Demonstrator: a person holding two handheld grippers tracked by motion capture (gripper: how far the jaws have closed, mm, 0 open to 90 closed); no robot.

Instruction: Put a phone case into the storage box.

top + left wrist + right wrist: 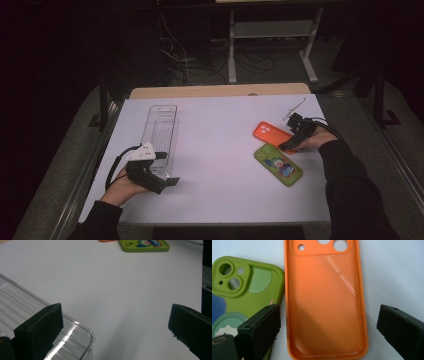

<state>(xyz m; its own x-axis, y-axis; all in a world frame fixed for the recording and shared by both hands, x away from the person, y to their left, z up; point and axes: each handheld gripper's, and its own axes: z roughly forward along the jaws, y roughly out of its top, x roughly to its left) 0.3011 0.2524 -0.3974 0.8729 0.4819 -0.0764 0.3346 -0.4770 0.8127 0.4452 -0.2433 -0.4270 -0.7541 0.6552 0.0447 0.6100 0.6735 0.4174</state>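
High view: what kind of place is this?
Probably a lab or workshop bench set up for recording handling trials: a white table under a fixed camera, loose cables on the floor behind it, and a metal stand in the dark background.

clear tray (161, 131), green case (278, 164), table (220, 145)

On the table (220, 150), a tray (161, 130) lies left, two phone cases right: one (270, 134) behind, touching the other (278, 164) in front.
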